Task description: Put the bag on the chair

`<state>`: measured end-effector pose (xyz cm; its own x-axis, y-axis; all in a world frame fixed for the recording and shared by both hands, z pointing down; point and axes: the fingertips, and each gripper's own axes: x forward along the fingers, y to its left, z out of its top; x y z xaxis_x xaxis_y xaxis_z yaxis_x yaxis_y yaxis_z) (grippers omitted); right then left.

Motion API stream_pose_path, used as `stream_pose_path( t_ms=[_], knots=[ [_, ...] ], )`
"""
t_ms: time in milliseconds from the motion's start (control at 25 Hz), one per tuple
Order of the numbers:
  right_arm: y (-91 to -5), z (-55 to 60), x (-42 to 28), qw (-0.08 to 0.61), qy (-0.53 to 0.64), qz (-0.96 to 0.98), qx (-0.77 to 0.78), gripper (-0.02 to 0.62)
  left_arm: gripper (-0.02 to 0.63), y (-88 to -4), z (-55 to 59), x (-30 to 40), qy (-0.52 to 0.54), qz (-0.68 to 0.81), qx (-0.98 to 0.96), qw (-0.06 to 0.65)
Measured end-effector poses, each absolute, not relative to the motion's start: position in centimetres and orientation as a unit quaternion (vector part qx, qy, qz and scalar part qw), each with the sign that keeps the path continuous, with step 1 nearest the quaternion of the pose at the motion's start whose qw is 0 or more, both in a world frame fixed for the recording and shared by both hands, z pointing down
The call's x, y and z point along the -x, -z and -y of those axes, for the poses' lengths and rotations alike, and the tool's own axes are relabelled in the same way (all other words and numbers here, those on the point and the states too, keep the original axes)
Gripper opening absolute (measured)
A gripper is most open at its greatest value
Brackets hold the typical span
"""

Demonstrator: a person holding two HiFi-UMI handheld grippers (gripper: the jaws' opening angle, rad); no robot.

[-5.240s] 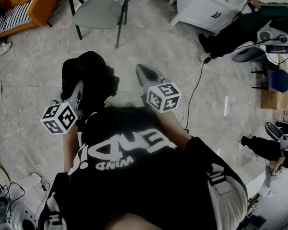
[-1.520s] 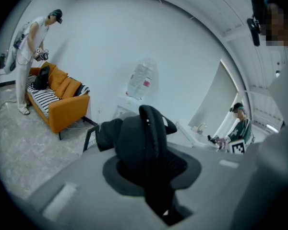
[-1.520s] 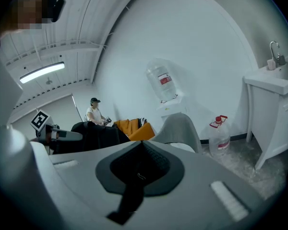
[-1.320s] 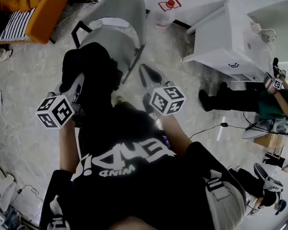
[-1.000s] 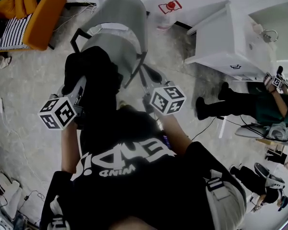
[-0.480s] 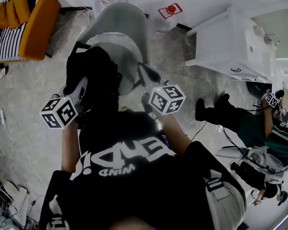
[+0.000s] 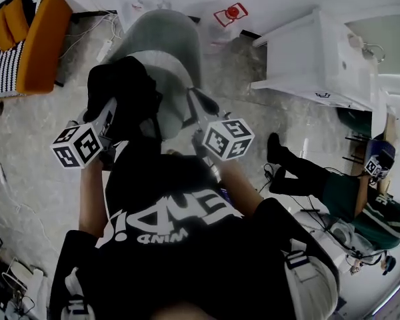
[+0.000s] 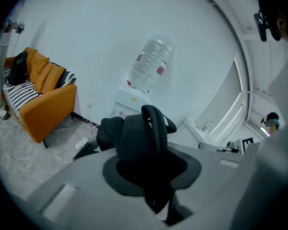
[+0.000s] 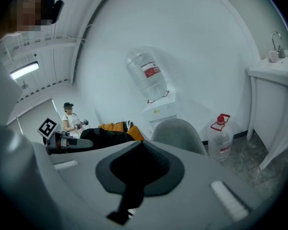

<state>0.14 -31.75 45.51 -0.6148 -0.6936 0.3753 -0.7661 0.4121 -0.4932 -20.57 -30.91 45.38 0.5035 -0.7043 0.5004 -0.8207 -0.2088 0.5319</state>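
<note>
The black bag (image 7: 123, 93) hangs from my left gripper (image 7: 109, 112), which is shut on its strap (image 8: 152, 128). In the head view the bag overlaps the left edge of the grey chair (image 7: 165, 42); I cannot tell whether it touches the seat (image 7: 170, 105). In the left gripper view the bag (image 8: 129, 140) bulges up between the grey jaws. My right gripper (image 7: 201, 104) is shut and holds nothing, just right of the seat's front. The right gripper view shows the chair's backrest (image 9: 178, 134) ahead and the bag (image 9: 103, 138) to the left.
An orange sofa (image 7: 35, 45) with a striped cushion stands at the left. A white cabinet (image 7: 320, 52) is at the right, a red-capped water jug (image 7: 228, 17) by the wall, a water dispenser (image 8: 151, 63) behind the chair. A seated person (image 7: 360, 205) is at the far right.
The chair has come nearer and now lies right in front of both grippers. The bag, still held by the left gripper, has moved from beside the chair to over its left edge.
</note>
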Motion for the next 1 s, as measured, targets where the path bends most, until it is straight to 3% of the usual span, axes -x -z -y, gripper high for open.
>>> stream_pose_path(
  t_ms=[1000],
  knots=[
    [-48.6,37.2,1.5,0.075,-0.354,0.809,-0.463,0.002,0.083,-51.6,41.5,21.8,-0.083,0.456,-0.771,0.437]
  ],
)
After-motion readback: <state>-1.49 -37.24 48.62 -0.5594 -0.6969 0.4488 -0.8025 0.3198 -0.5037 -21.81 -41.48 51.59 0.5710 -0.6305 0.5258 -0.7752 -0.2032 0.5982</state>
